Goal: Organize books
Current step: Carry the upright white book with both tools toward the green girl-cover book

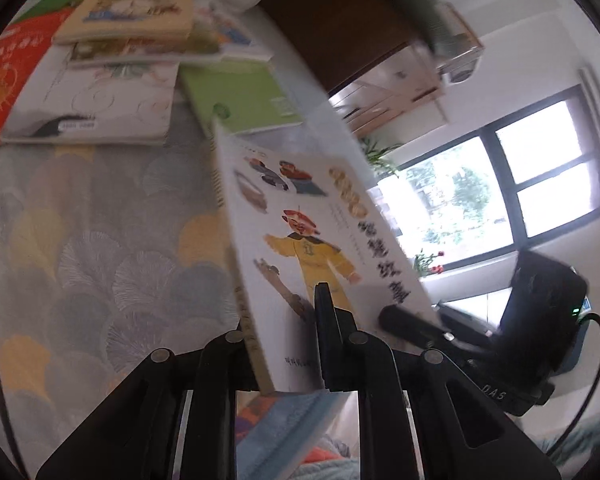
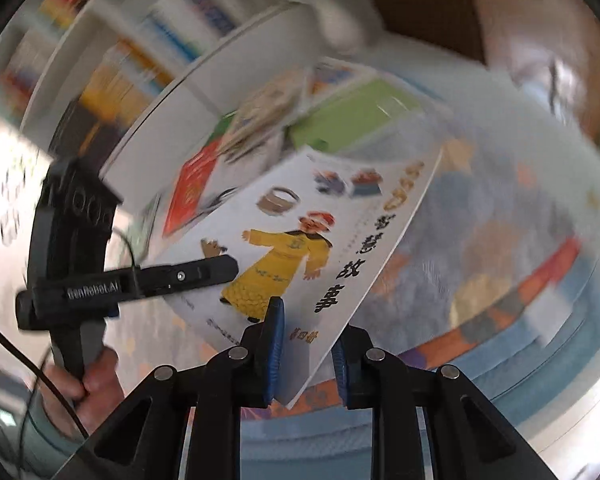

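A white picture book [image 1: 300, 220] with a yellow-robed figure and black characters on its cover is held tilted above the table. My left gripper [image 1: 284, 332] is shut on its lower edge, one finger [image 1: 322, 312] lying on the cover and the other hidden behind it. In the right wrist view the same book [image 2: 300, 240] passes between the blue pads [image 2: 274, 344] of my right gripper [image 2: 306, 352], which is shut on its bottom corner. The left gripper [image 2: 220, 270] reaches in from the left onto the cover. The right gripper's finger [image 1: 404, 320] shows at the book's right edge.
Behind lie a beige book [image 1: 128, 8] stacked on others, a white book [image 1: 100, 100], a green notebook [image 1: 240, 92] and a red book [image 1: 4, 80], all on a fan-patterned tablecloth [image 1: 80, 240]. A blurred bookshelf [image 2: 140, 60] stands at the back. A hand [image 2: 96, 376] holds the left gripper.
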Demonstrator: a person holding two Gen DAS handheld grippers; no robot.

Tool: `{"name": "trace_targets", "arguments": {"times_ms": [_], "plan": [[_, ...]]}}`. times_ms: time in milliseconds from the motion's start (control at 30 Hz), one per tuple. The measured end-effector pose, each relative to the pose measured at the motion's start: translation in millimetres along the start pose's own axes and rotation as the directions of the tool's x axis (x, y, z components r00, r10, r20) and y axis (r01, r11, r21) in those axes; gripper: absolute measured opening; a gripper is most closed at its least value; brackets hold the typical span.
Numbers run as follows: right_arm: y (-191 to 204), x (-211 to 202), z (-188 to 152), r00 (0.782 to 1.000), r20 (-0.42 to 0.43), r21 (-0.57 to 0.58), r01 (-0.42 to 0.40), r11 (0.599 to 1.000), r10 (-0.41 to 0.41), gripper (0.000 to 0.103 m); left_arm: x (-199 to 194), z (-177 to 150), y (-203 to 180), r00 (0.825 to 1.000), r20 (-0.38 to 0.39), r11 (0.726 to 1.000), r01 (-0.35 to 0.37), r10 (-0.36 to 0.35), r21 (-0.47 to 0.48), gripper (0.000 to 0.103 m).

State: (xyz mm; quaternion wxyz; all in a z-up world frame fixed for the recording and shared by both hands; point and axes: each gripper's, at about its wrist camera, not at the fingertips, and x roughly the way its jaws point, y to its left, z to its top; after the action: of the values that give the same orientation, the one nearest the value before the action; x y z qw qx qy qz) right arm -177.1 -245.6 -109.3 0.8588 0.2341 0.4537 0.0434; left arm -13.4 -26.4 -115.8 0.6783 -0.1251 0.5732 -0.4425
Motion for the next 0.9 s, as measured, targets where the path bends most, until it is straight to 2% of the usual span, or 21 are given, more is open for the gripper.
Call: {"name": "trace_targets", "arguments": {"times_ms": [67,133,200,267,367,433,500,567,600,700,800,900], "plan": [[17.8,-12.7,6.4,0.999,0.01,-0.125,0.036,0.991,-0.035,0.021,-14.5,0.5,-1.6,0.998,0.048,0.999,0.031,-0.03,-0.016,0.014],[33.3,-21.8,14.9,0.999,0.012,-0.229,0.047,0.972,-0.046,0.023,-27.5,4.4,-4.2,0.995,0.098,0.999,0.03,-0.027,-0.029,0.013],[44.8,-31.9,25.2,1.0,0.013,-0.319,0.024,0.947,-0.021,0.024,-50.0,8.7,-4.2,0.984,0.179,0.998,0.015,-0.004,-0.056,0.013],[55.4,-32.0,39.1,1.0,0.011,-0.38,-0.008,0.925,0.013,0.024,-73.0,10.7,0.6,0.965,0.258,0.995,-0.016,0.04,-0.096,0.013],[83.1,-13.0,70.5,0.996,-0.002,-0.492,-0.078,0.867,0.088,0.024,-116.2,7.3,17.8,0.911,0.38,0.979,-0.092,0.157,-0.183,0.014],[106.8,7.2,87.6,0.986,-0.036,-0.54,-0.157,0.827,0.164,0.025,-148.8,2.4,37.5,0.863,0.433,0.953,-0.159,0.261,-0.257,0.019],[134.4,31.2,100.2,0.968,-0.086,-0.573,-0.241,0.783,0.234,0.025,-179.7,-3.7,60.5,0.812,0.45,0.914,-0.233,0.37,-0.332,0.023],[171.7,58.0,101.7,0.946,-0.143,-0.601,-0.315,0.734,0.289,0.025,-211.9,-11.2,86.9,0.76,0.45,0.87,-0.311,0.469,-0.382,0.023],[197.2,79.0,99.8,0.934,-0.179,-0.618,-0.352,0.703,0.31,0.024,-223.3,-12.3,98.9,0.744,0.452,0.858,-0.326,0.493,-0.398,0.023],[253.9,133.5,102.0,0.904,-0.251,-0.619,-0.424,0.66,0.346,0.025,-261.0,-15.7,150.9,0.707,0.439,0.816,-0.359,0.554,-0.453,0.023],[301.1,187.6,107.3,0.879,-0.312,-0.571,-0.478,0.668,0.362,0.025,-286.4,-14.8,204.8,0.688,0.415,0.784,-0.385,0.595,-0.486,0.023],[335.0,232.6,108.7,0.877,-0.336,-0.561,-0.48,0.675,0.344,0.025,-297.8,-9.1,252.0,0.681,0.401,0.764,-0.381,0.613,-0.521,0.023]]}}
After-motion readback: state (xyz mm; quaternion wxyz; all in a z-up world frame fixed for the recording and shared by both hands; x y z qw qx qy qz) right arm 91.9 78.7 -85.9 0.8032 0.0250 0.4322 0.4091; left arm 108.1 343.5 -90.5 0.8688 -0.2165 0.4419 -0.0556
